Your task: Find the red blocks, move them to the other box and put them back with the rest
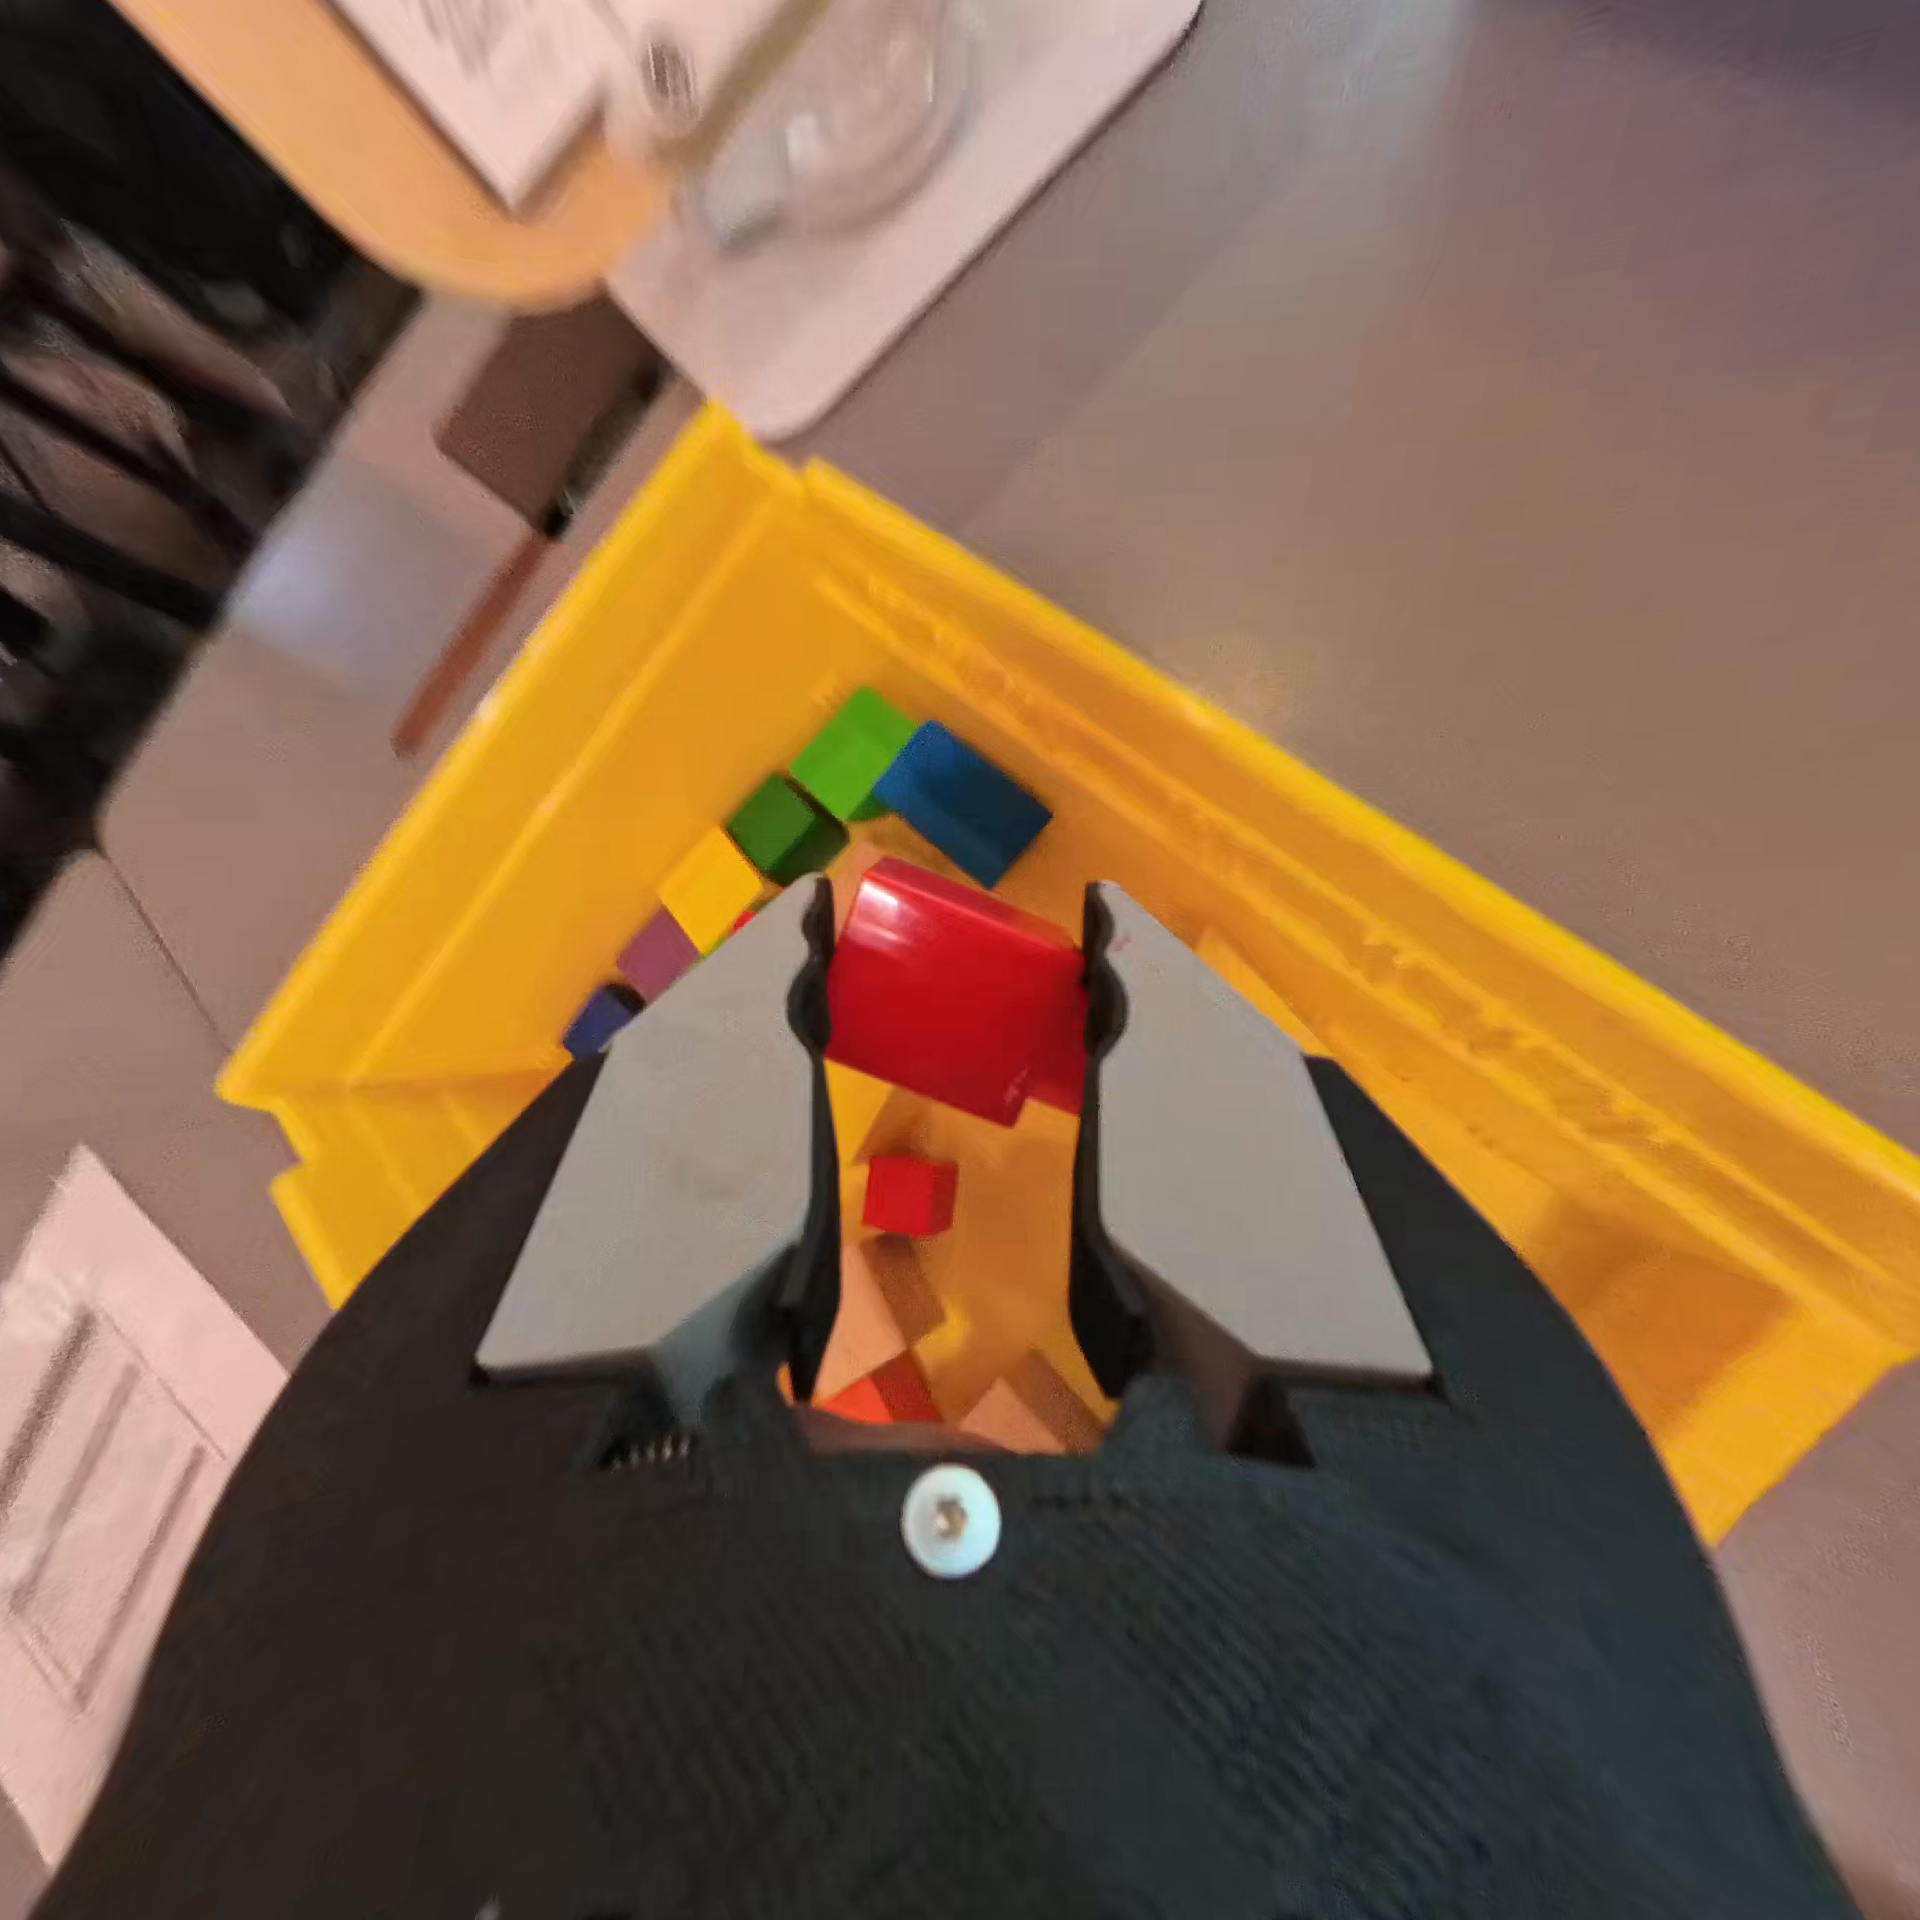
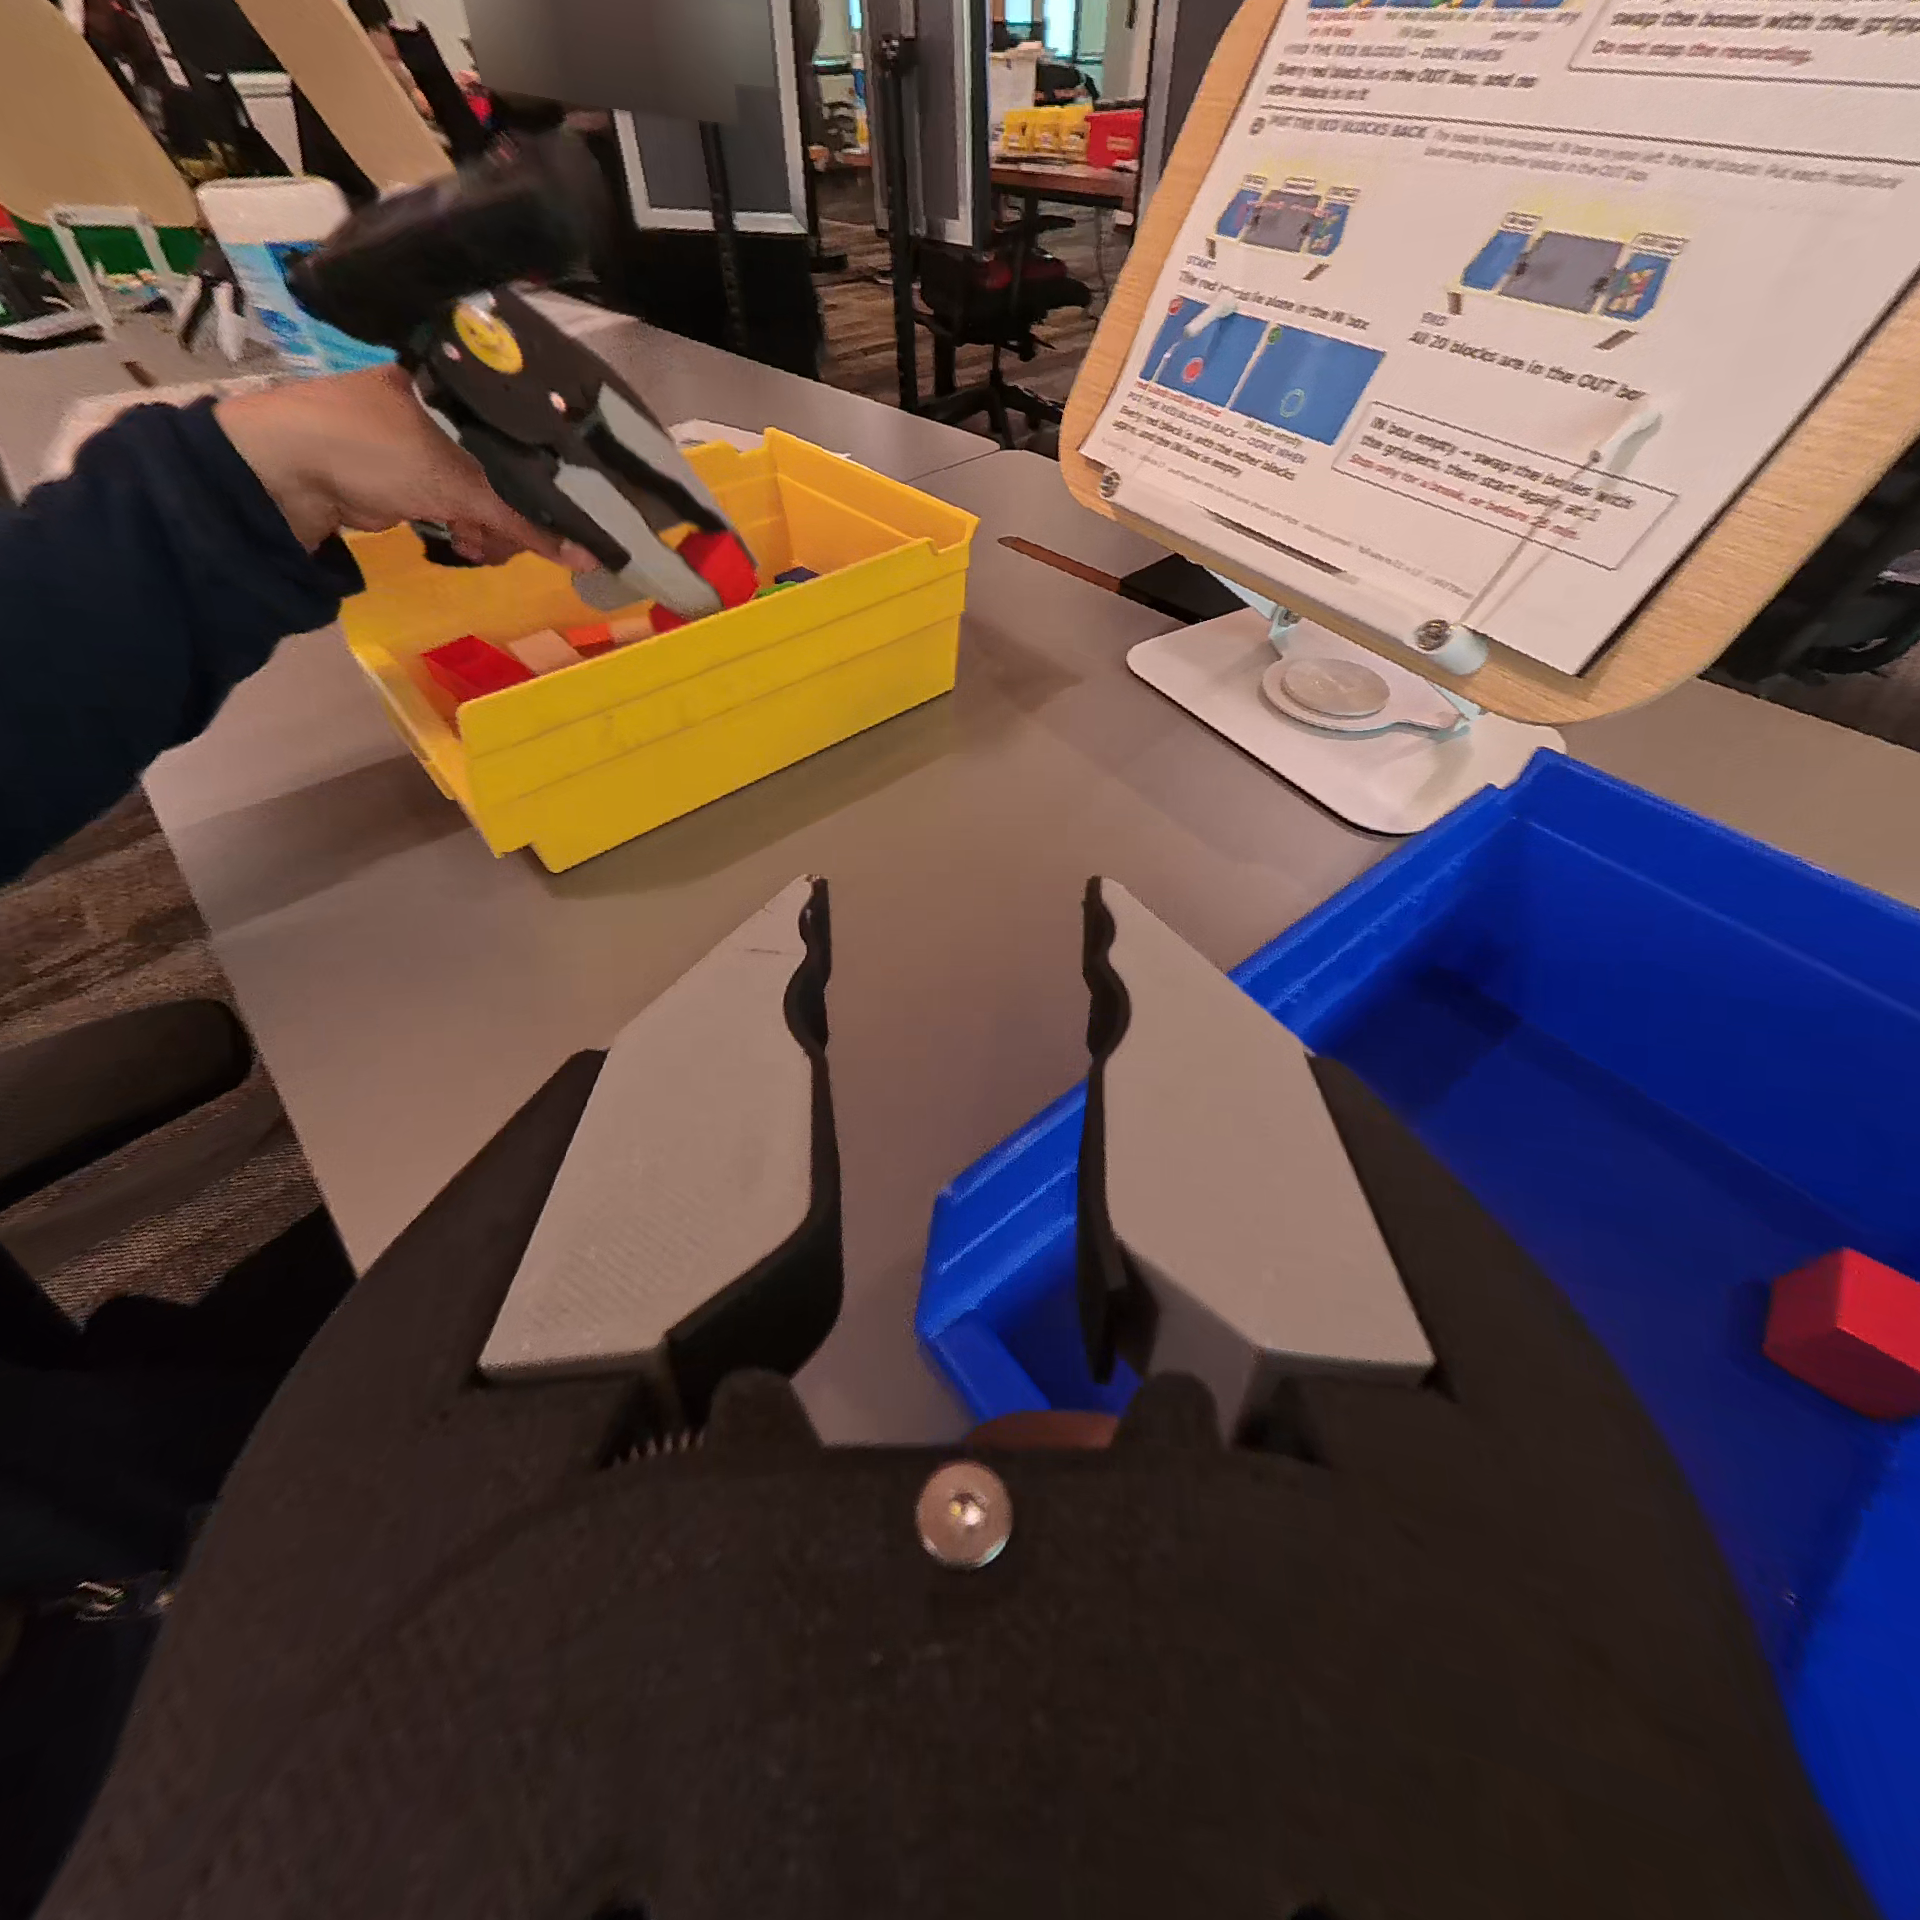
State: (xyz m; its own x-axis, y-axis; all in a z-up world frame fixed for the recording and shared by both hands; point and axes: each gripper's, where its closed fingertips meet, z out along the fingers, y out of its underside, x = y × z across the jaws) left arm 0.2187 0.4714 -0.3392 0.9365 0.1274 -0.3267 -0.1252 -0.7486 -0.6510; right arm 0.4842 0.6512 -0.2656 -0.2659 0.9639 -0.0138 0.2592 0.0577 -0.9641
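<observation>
Hovering over the yellow plastic bin (image 1: 499, 883), the left claw (image 1: 956, 977) is clamped on a glossy red block (image 1: 951, 997), with both black pads (image 1: 816, 977) pressed against its sides. The right wrist view confirms this from farther off: the same claw (image 2: 686, 582), held by a hand (image 2: 353, 468) in a dark blue sleeve, carries the red block (image 2: 722, 566) just above the bin's contents.

Below the held block, the yellow bin holds a mix of painted and plain wooden blocks. Along the inner wall sit a light green block (image 1: 852, 753), a blue block (image 1: 961, 800), a dark green block (image 1: 784, 826), a yellow block (image 1: 712, 883), a purple block (image 1: 655, 951) and a dark blue block (image 1: 597, 1018). A small red cube (image 1: 906, 1193) lies on the bin floor between the claw's fingers, apart from them, and natural wood pieces lie nearer the camera. Another red block (image 2: 473, 665) lies at the near end of the bin.

The right claw (image 2: 951, 935) stands apart with nothing between its pads, above the grey counter (image 2: 935, 790) at the edge of the blue plastic bin (image 2: 1558, 935). Inside that bin 1 red block (image 2: 1844, 1330) lies on the floor. A tilted wooden board with a printed sheet (image 2: 1507, 312) stands on a white base behind the blue bin.
</observation>
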